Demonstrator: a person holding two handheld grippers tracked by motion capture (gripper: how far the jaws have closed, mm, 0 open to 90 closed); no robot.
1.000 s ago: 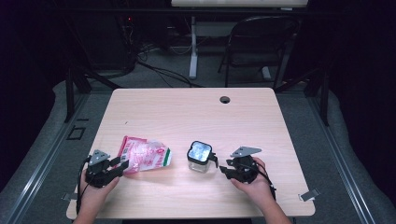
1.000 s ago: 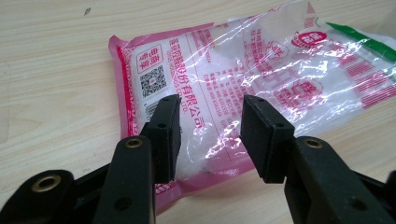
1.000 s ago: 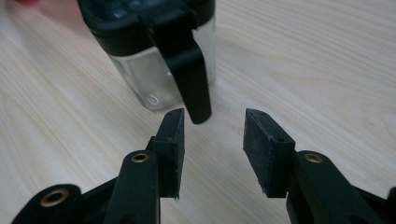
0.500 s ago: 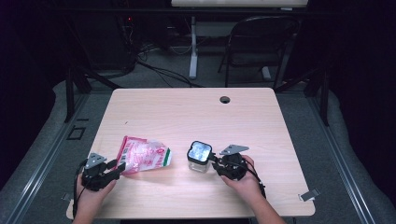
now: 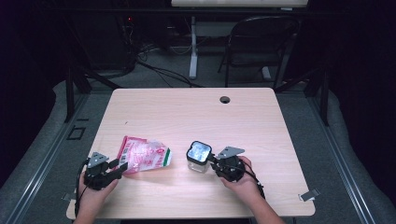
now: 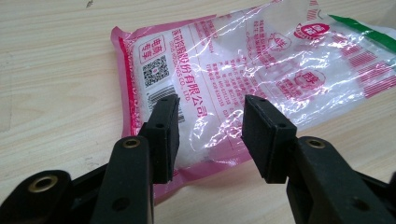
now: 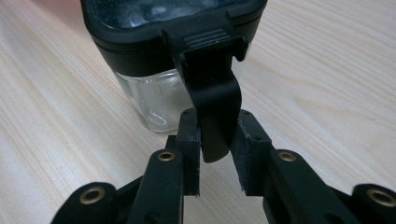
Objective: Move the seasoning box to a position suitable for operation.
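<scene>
black latch tab [image 7: 212, 109] of the glass jar [image 5: 199, 157] sits between my right gripper [image 7: 214, 154] jaws, just been closing; left gripper [image 6: 210, 135] gapes over pink bag [image 6: 243, 70], gripping nothing

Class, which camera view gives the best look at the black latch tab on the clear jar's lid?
The right gripper view: the black latch tab hangs close up between the right gripper jaws, which have just been closing. The high view shows the clear jar small, its tab indistinct. The left gripper view faces a pink packet.
</scene>
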